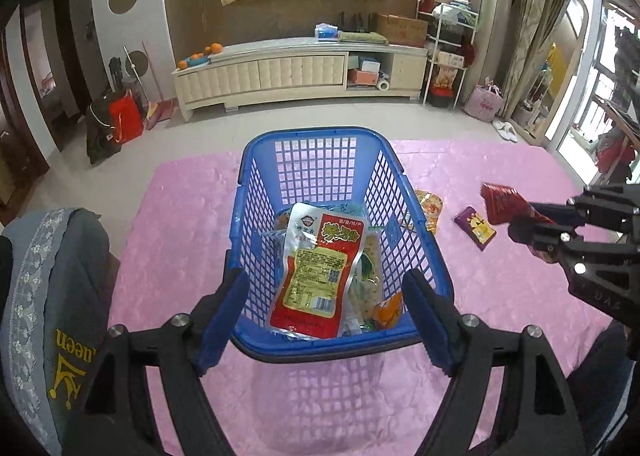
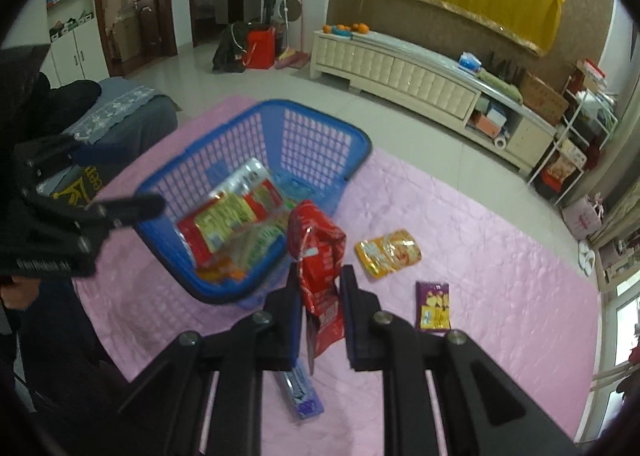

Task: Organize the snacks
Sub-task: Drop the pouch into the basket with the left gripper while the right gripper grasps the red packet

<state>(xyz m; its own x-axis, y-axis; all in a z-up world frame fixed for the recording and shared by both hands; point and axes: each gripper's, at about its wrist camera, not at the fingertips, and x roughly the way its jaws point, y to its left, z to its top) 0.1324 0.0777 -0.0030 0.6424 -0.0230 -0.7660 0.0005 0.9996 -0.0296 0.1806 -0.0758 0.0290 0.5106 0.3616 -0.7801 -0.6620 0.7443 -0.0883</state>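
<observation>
A red pack [image 2: 320, 276] is held upright in the narrowed right gripper [image 2: 320, 308] just right of the basket [image 2: 256, 128] – nearer than the left gripper [image 1: 324, 316], spread empty over its near rim.

Snack packets [image 1: 320, 276] in blue basket [image 1: 256, 192]
</observation>
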